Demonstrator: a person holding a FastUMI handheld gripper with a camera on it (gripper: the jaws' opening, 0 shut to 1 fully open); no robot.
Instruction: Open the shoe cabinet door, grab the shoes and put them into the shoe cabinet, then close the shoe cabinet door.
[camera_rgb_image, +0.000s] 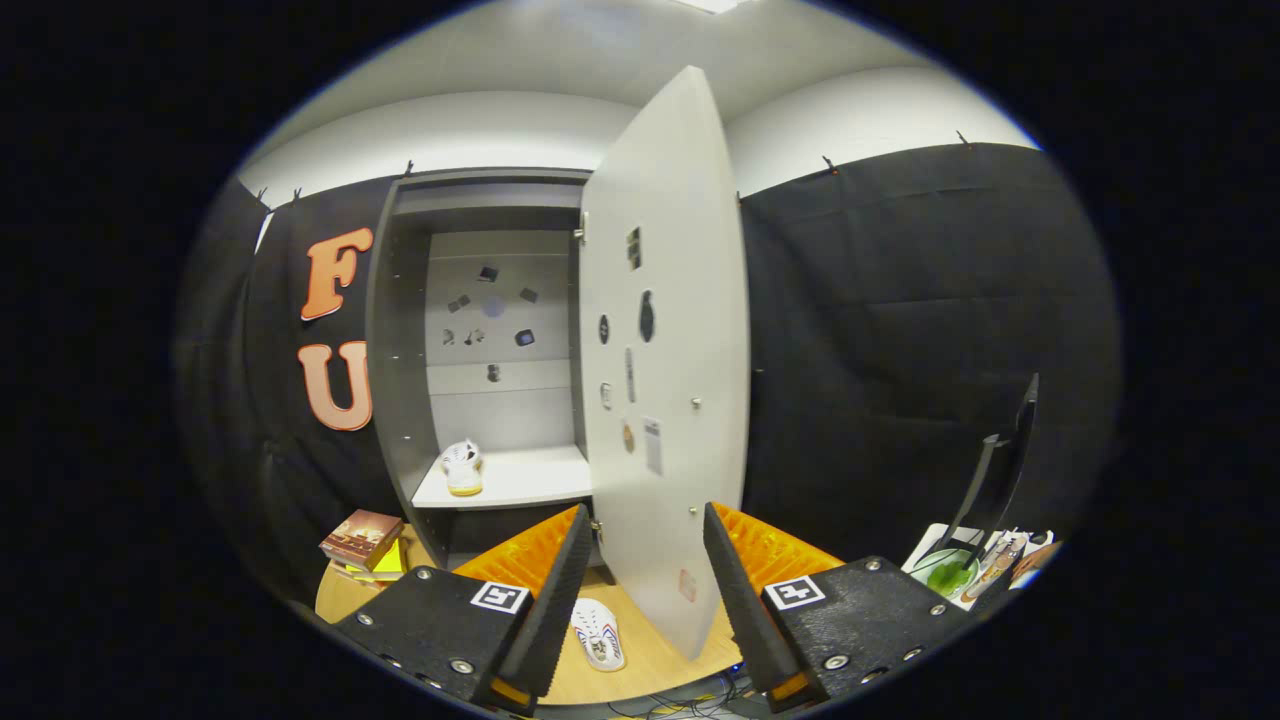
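Observation:
The grey shoe cabinet (400, 350) stands ahead with its pale door (665, 330) swung open toward me, its edge reaching between my fingers. One white shoe (462, 468) with a yellowish sole sits on the cabinet's shelf (525, 478) at the left. A second white shoe (598, 633) lies on the wooden table (655, 660) below, just ahead of my fingers and in front of the door's lower corner. My gripper (645, 580) is open, with nothing held between its fingers.
A stack of books (362, 540) rests on the table left of the cabinet's foot. To the right are a dark upright stand (995, 470) and a tray with a green dish (945, 572) and small items. Stickers dot the cabinet's back wall and door.

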